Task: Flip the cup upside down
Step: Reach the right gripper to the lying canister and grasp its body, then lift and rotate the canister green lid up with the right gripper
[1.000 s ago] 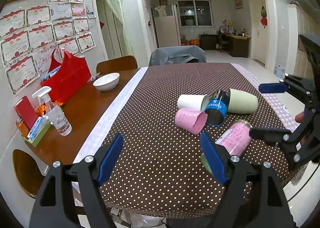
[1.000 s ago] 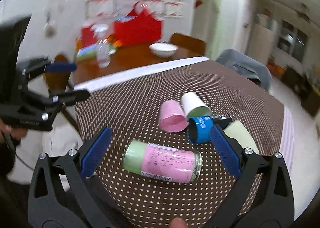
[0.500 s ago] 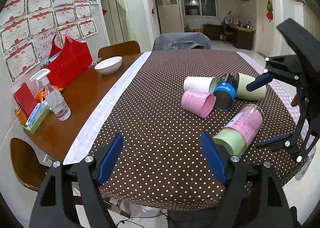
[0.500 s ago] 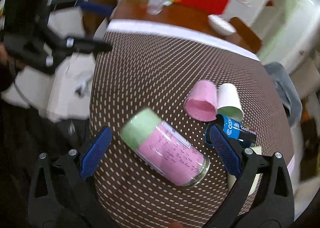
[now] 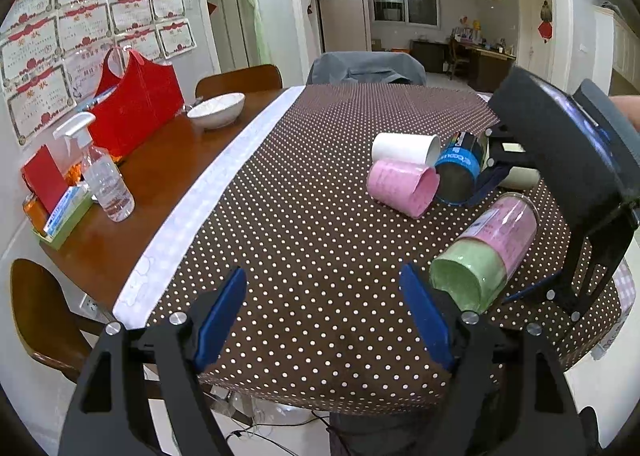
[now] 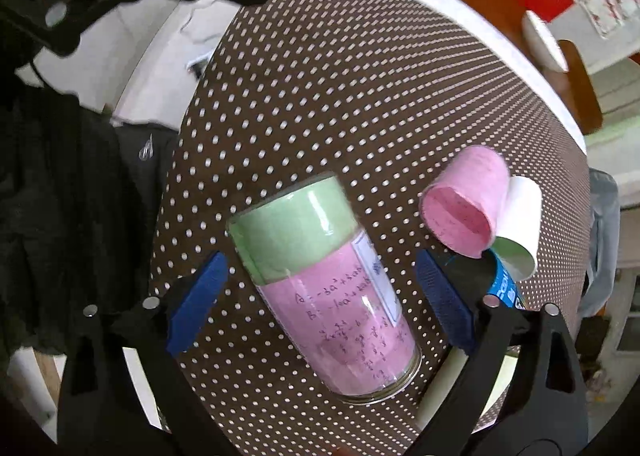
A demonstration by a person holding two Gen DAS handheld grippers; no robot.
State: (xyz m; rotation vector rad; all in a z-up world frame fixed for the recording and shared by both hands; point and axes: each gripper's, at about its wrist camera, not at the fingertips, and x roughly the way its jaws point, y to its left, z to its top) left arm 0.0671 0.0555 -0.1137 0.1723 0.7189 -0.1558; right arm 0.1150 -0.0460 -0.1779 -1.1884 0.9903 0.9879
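Observation:
A glass cup [image 6: 326, 290] wrapped in pink and green paper lies on its side on the brown dotted tablecloth [image 6: 320, 96]; it also shows in the left wrist view [image 5: 486, 252]. My right gripper [image 6: 320, 304] is open, its fingers straddling the cup from above without touching it; in the left wrist view the right gripper [image 5: 504, 236] hangs over the cup. My left gripper [image 5: 324, 316] is open and empty near the table's front edge, left of the cup's green end.
A pink cup [image 5: 402, 186], a white cup [image 5: 404, 148], a blue can [image 5: 458, 170] and a pale cup [image 5: 520, 176] lie on their sides behind. A spray bottle [image 5: 106, 180], red bag [image 5: 136, 104] and white bowl [image 5: 218, 108] stand on the wooden part at left.
My right gripper has come down and tilted over the glass cup, so the cup now lies between its open fingers. The left gripper has drifted slightly; the cup has not moved.

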